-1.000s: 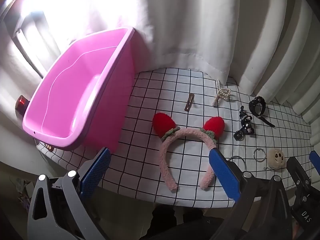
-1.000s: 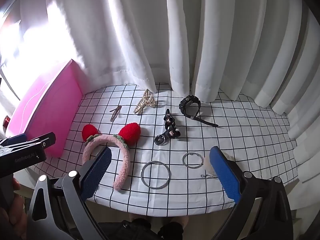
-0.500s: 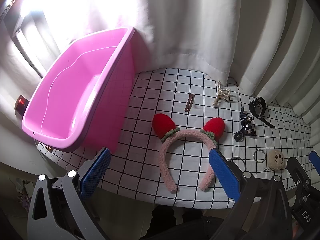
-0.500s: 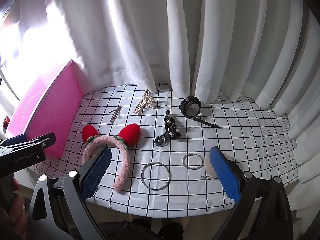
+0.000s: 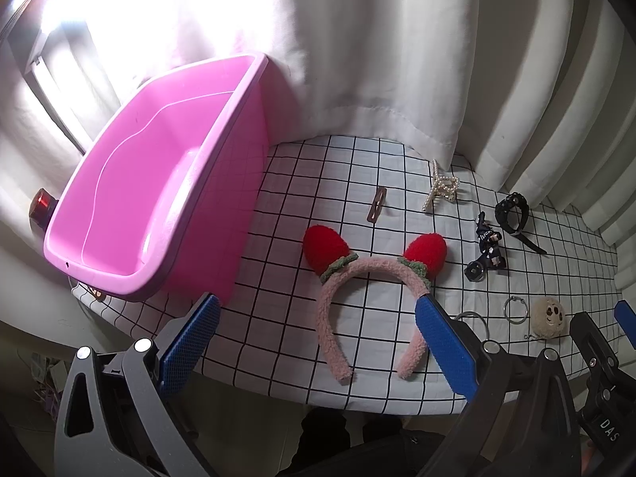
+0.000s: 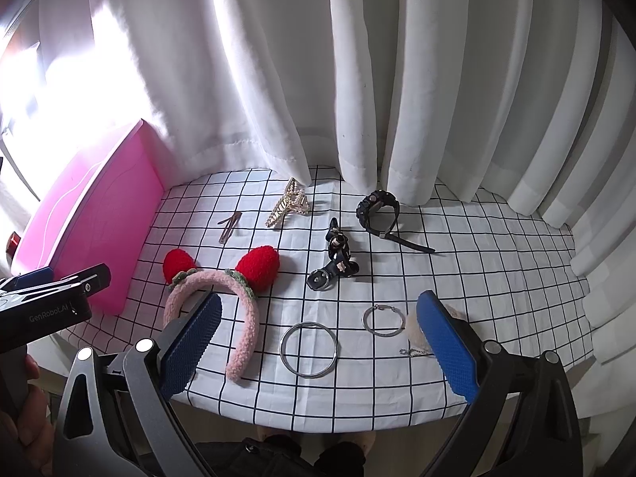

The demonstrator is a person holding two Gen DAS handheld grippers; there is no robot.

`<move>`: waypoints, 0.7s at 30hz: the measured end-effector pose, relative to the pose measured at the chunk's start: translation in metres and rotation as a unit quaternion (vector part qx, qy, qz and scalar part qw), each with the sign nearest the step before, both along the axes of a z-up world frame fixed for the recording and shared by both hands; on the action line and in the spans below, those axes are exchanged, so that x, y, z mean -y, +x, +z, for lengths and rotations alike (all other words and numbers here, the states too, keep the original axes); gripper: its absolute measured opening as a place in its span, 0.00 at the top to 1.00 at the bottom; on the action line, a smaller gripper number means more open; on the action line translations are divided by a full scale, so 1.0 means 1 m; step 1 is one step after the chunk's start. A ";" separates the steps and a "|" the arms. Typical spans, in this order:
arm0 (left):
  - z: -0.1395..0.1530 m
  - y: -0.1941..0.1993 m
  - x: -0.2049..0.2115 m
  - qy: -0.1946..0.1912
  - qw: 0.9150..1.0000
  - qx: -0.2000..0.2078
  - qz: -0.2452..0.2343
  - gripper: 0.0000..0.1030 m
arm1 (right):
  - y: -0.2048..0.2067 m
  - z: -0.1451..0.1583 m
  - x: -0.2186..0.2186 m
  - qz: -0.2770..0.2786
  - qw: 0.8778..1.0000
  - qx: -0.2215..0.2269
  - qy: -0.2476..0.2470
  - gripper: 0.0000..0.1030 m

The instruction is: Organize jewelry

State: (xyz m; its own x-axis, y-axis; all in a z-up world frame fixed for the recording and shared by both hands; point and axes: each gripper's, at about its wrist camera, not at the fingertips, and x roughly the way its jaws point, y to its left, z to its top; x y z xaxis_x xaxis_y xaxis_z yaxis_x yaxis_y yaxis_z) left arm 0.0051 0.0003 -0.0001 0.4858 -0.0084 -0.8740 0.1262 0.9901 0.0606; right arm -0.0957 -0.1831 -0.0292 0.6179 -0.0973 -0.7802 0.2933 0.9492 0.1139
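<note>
Both grippers empty, jaws spread. Plush headband (image 5: 369, 298) lies flat just ahead of left gripper (image 5: 318, 342); pink bin (image 5: 151, 183) forward-left. Suggest pinching the band's arch, lifting clear before swinging.

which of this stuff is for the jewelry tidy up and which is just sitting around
Part of the job:
pink bin
strawberry headband
large ring
small ring
pearl claw clip
snap clip
black hair clip
black watch
plush keychain

Just lying about:
white curtain
grid tablecloth
red object behind the bin
</note>
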 end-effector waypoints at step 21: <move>0.000 0.001 0.000 -0.001 1.000 -0.001 0.000 0.06 | 0.000 0.002 -0.002 -0.003 1.000 0.003 0.002 0.09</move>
